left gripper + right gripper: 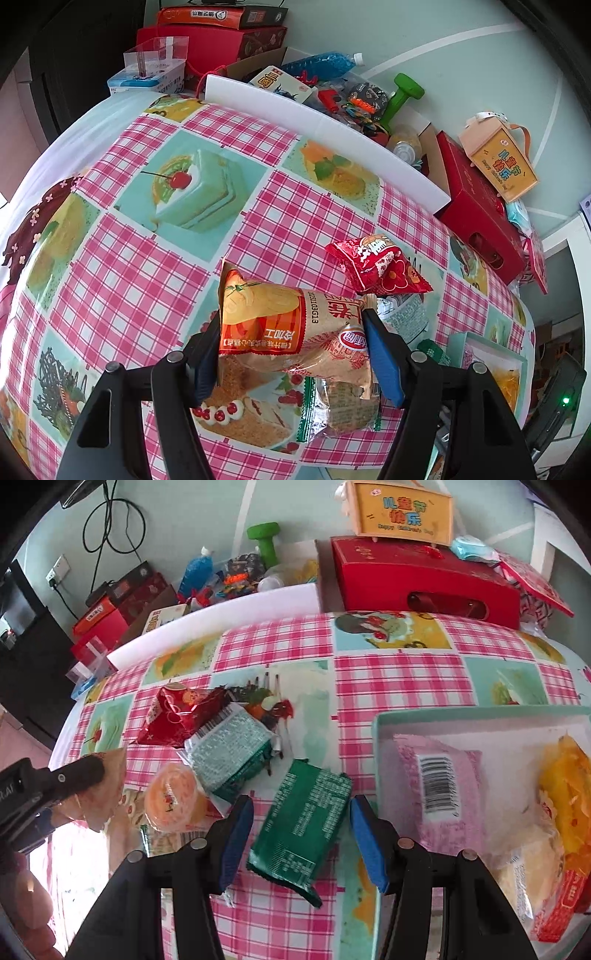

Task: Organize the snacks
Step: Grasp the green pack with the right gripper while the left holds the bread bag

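The table (110, 229), covered with a pink checked cloth printed with cakes, fills both views, and a pale green tray (380, 731) at the right of the right-wrist view holds a pink packet (439, 794) and yellow and orange packets. In the lower centre of the left-wrist view the left gripper (291, 339) is clamped on a tan bread packet (291, 328) lifted above the cloth, with a red packet (376, 266) lying just beyond it. In the lower centre of the right-wrist view the right gripper (299, 834) stands with its jaws on either side of a dark green packet (303, 823), but whether the pads press on it cannot be told.
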A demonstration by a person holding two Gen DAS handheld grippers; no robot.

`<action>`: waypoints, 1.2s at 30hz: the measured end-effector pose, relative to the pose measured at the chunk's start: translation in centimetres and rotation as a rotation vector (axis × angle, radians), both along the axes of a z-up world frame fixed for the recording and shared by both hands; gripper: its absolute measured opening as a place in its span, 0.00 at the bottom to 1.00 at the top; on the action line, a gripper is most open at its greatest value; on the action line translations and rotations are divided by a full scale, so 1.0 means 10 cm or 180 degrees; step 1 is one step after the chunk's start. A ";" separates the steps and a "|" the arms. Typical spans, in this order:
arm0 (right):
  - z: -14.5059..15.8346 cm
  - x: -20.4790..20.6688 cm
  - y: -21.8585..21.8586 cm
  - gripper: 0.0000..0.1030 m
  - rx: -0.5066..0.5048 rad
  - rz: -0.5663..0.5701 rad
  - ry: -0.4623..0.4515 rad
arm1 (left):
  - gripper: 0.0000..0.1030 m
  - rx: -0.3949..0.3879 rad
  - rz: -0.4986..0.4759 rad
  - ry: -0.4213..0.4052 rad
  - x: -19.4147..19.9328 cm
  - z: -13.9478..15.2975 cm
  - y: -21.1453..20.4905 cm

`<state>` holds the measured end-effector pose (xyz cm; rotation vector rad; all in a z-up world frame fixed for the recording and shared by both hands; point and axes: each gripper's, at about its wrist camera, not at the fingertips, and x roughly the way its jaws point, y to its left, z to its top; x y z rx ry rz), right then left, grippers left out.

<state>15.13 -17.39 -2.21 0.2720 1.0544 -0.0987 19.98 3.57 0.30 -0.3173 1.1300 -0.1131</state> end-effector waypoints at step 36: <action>-0.28 0.13 0.35 0.78 -0.0462 0.0053 0.0116 | 0.69 0.0014 0.0072 0.0143 0.08 -0.18 0.05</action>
